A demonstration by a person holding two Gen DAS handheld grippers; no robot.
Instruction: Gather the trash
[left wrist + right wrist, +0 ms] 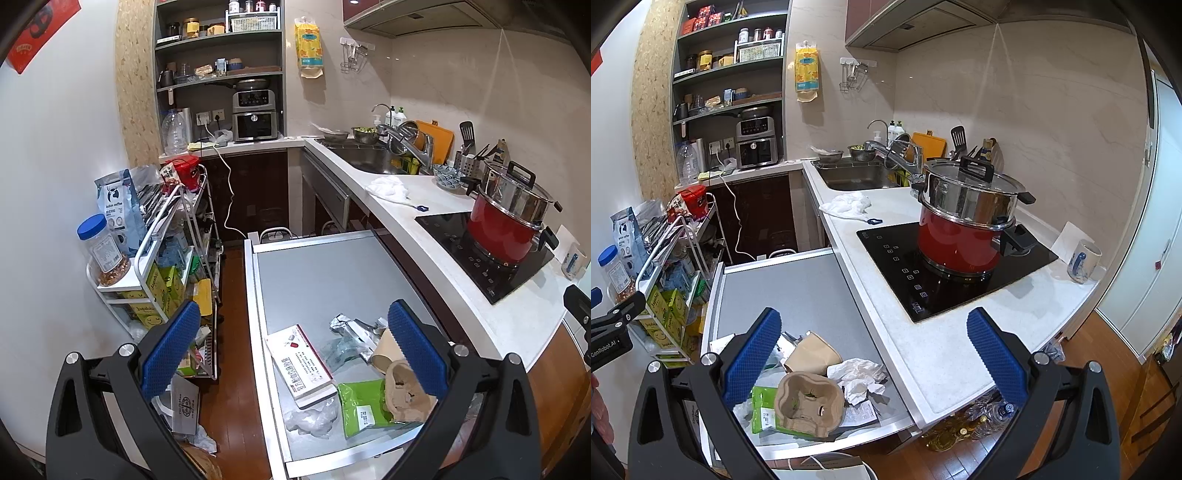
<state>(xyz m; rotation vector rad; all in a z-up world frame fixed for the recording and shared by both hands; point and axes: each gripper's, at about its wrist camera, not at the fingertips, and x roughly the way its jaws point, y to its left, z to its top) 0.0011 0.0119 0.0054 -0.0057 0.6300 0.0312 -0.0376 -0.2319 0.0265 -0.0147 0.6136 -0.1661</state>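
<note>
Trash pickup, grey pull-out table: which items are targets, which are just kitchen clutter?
Targets, on the grey table:
- pulp cup carrier
- paper cup
- crumpled tissue
- green pouch
- white box
- foil wrapper

Clutter, leave:
- red pot
- mug
- white cloth
- storage cart

A home kitchen: sink (373,157), induction hob (956,266) with red pot (955,240), stocked pantry shelves (218,40).

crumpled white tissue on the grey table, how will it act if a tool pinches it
The crumpled white tissue probably squashes flat between the pads, being loose folds. It looks very light and should lift easily. It rests against the molded pulp cup carrier, so it may drag.
</note>
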